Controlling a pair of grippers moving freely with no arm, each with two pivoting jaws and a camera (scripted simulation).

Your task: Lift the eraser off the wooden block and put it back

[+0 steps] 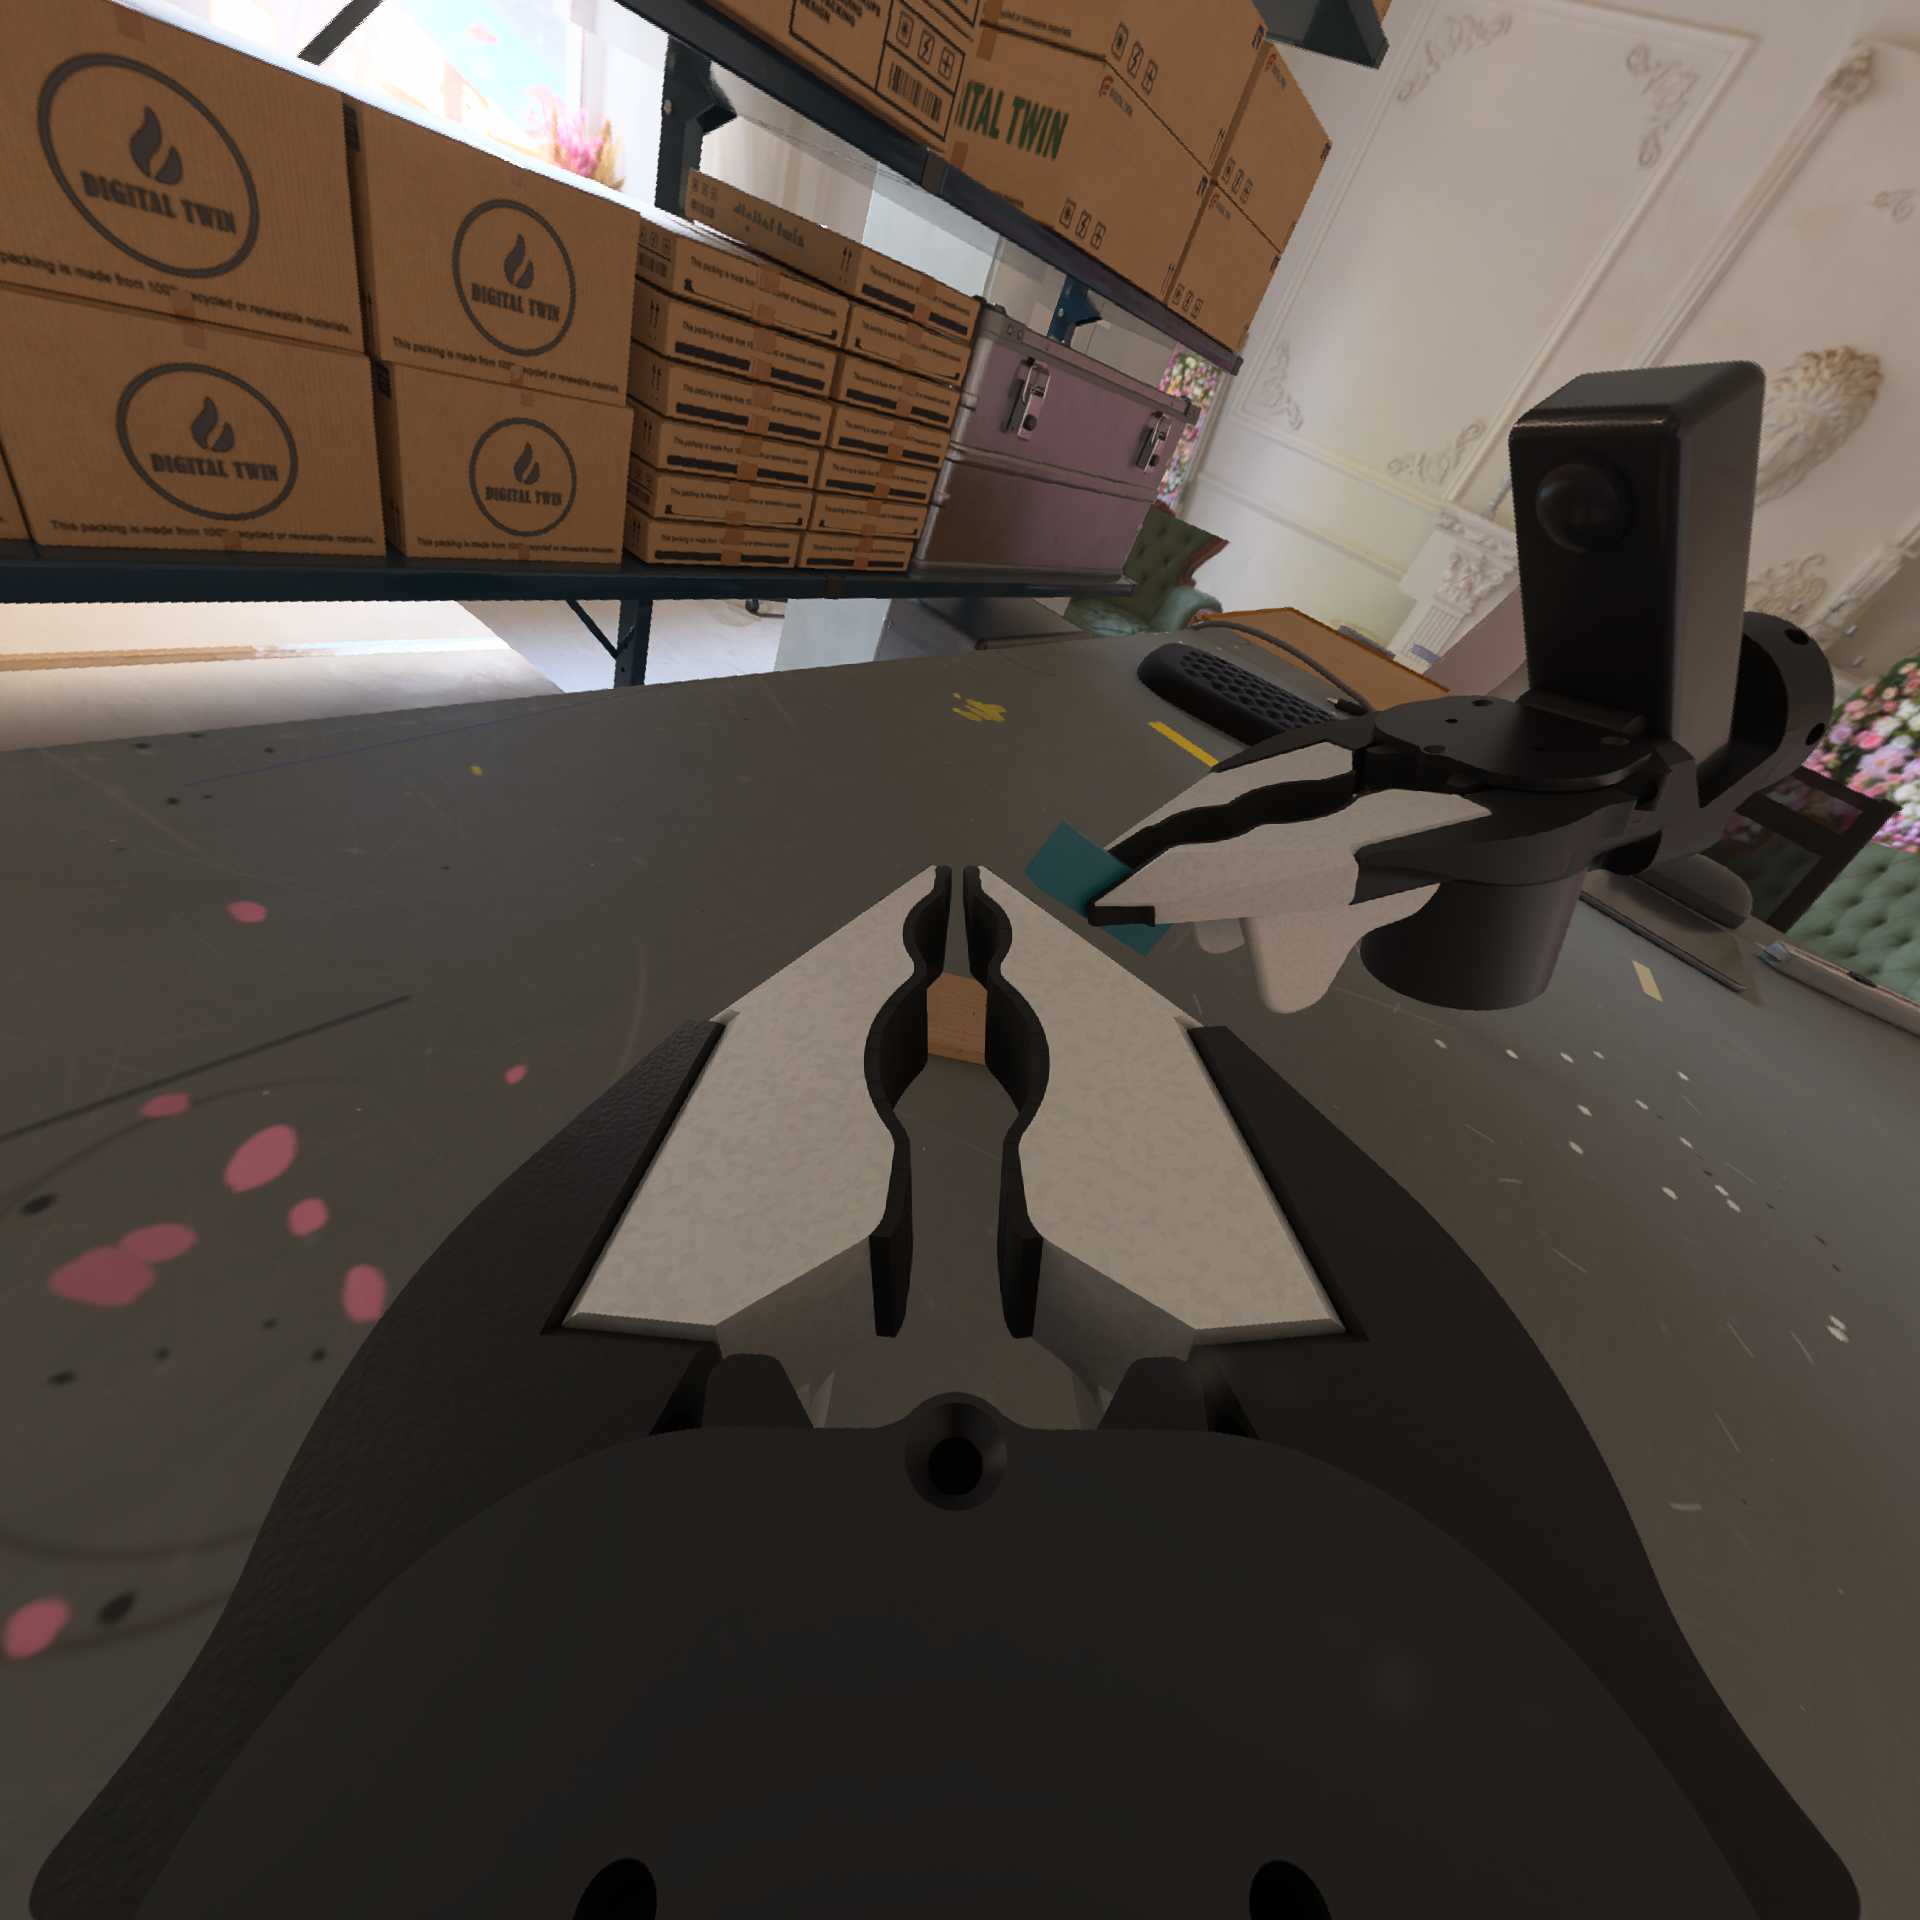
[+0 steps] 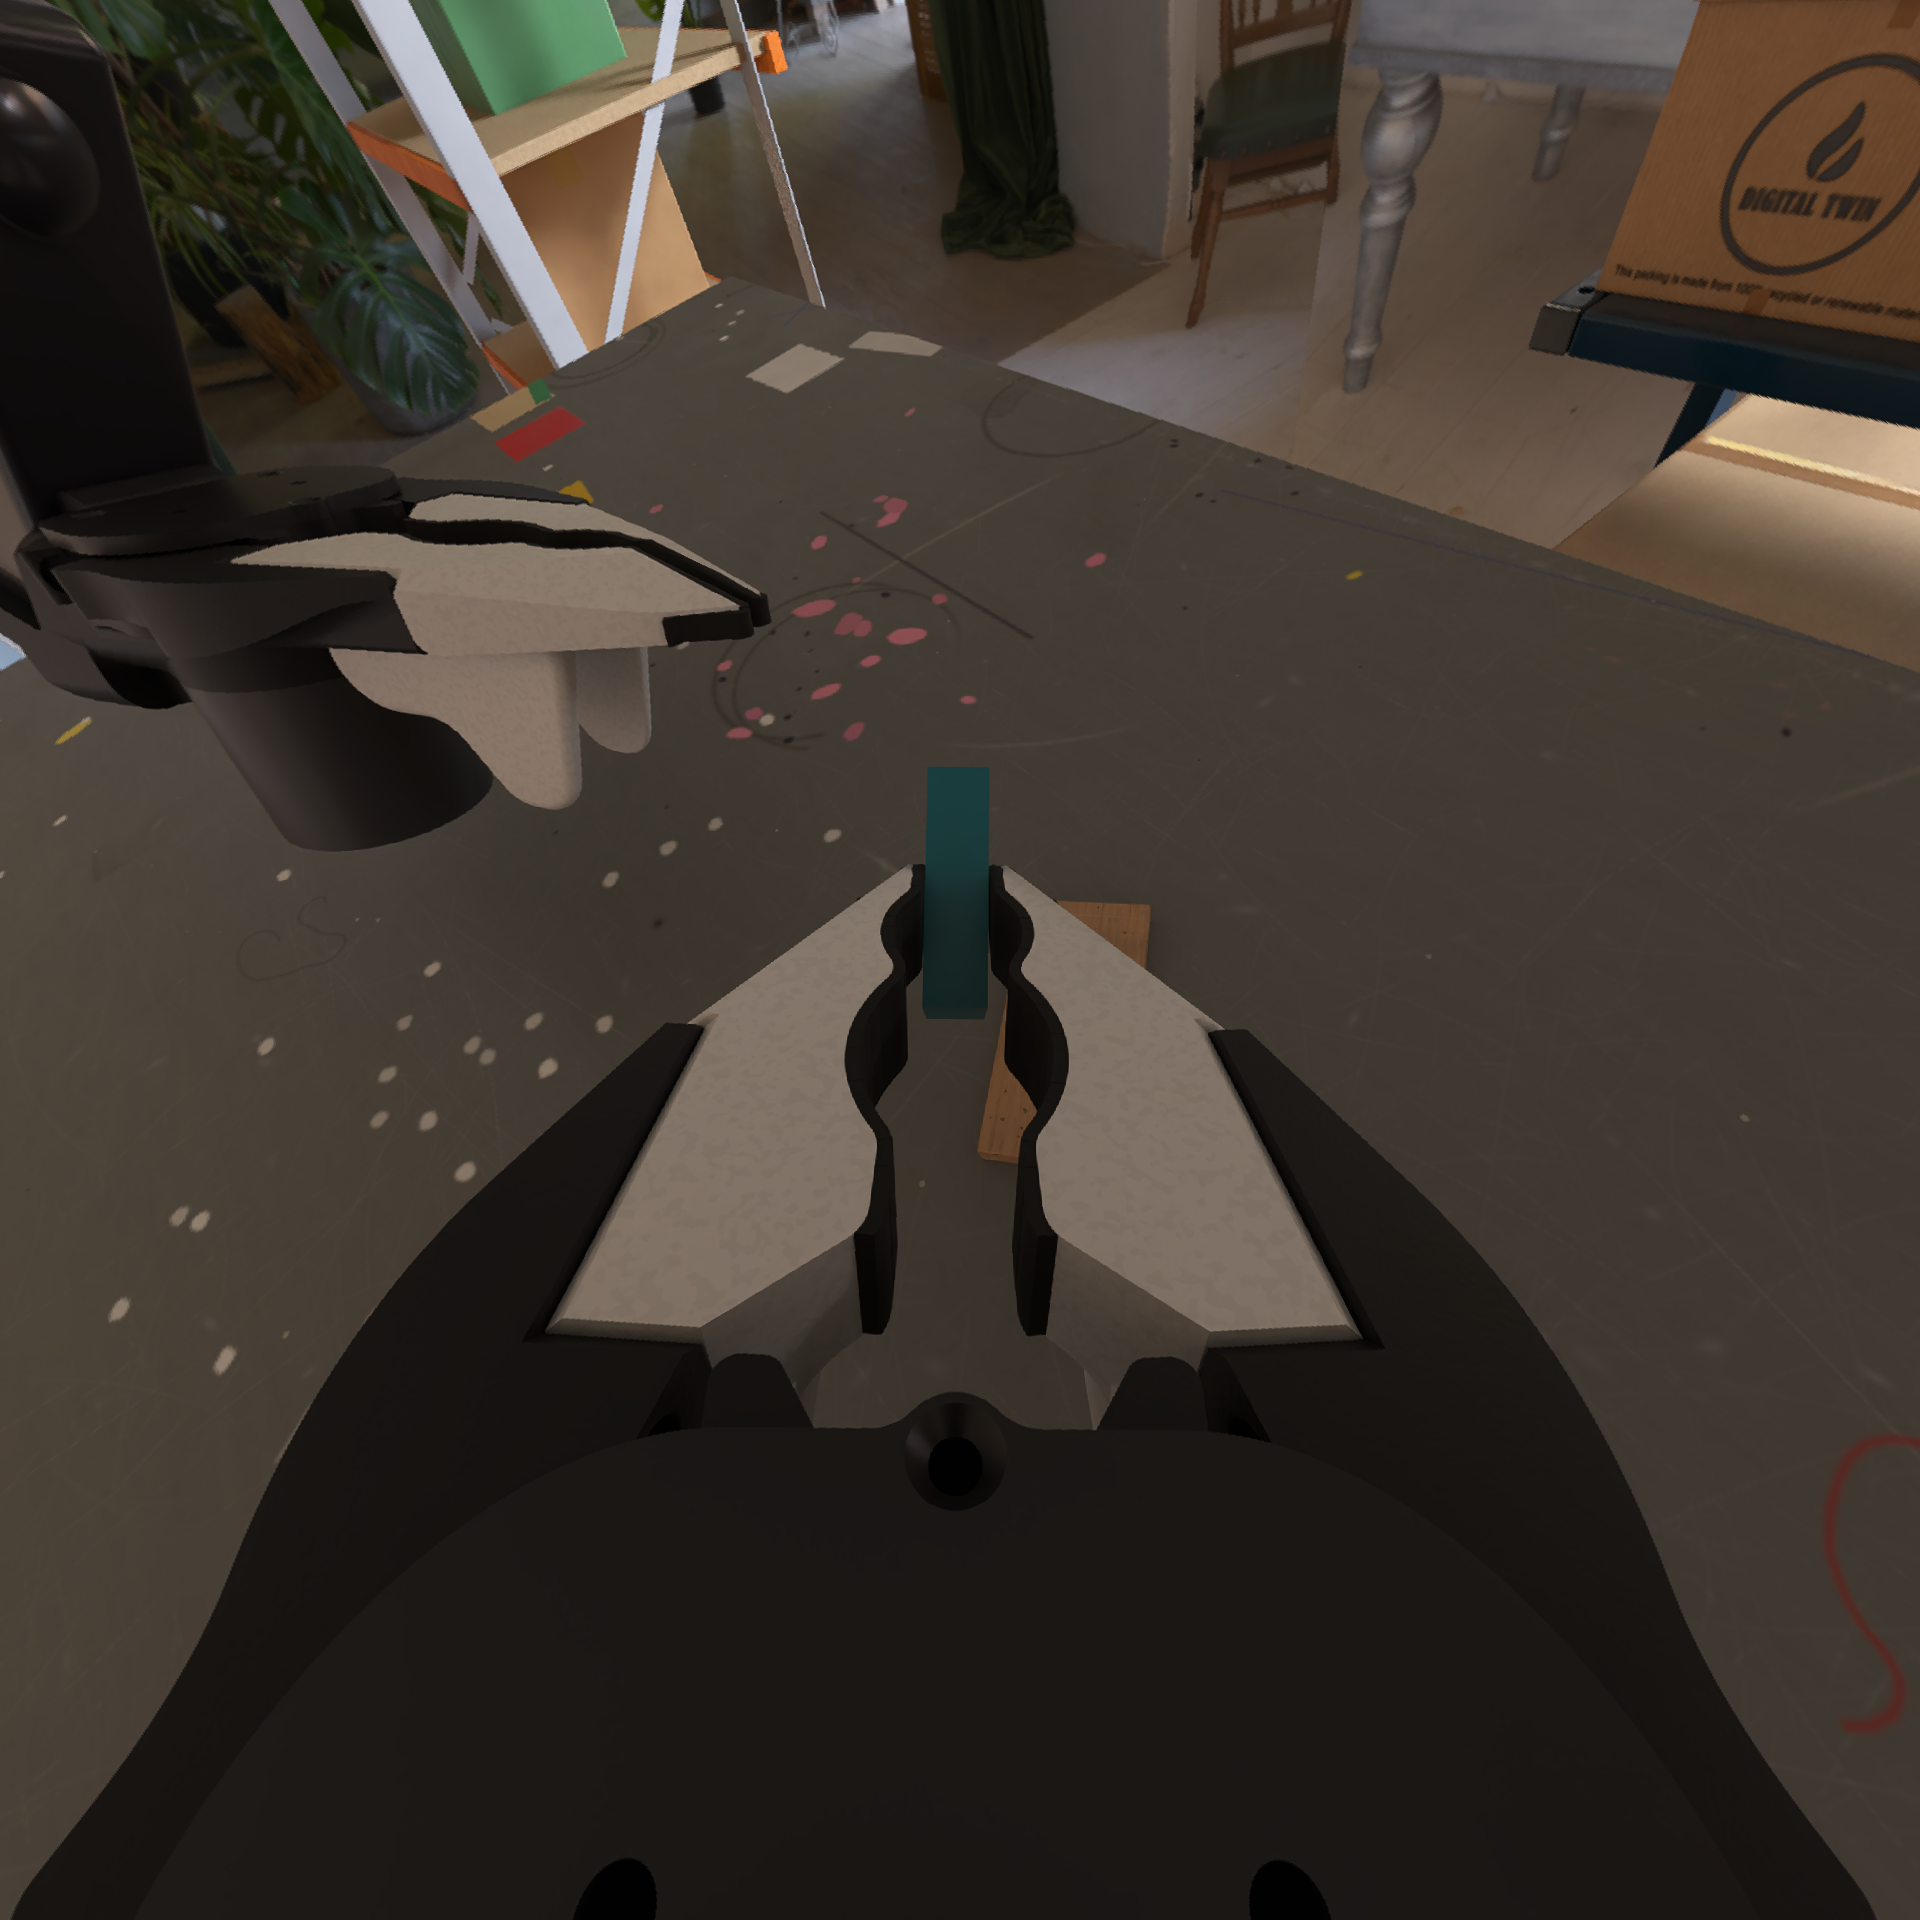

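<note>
My right gripper (image 2: 956, 883) is shut on a teal eraser (image 2: 956, 894) and holds it on edge above the table, off the wooden block (image 2: 1101, 935), which lies flat on the table just to its right and partly behind my right finger. In the left wrist view the right gripper (image 1: 1117, 899) shows at right holding the eraser (image 1: 1070, 862) in the air. My left gripper (image 1: 956, 883) is shut and empty, with a strip of the wooden block (image 1: 958, 1018) showing between its fingers. The left gripper (image 2: 743, 613) also shows at left in the right wrist view.
The grey paint-spattered table (image 1: 520, 883) carries a black keyboard (image 1: 1226, 686) at its far right. Shelves of cardboard boxes (image 1: 499, 343) and a metal case (image 1: 1060, 457) stand behind it. A chair (image 2: 1268, 135) and a plant (image 2: 343, 291) stand beyond the table.
</note>
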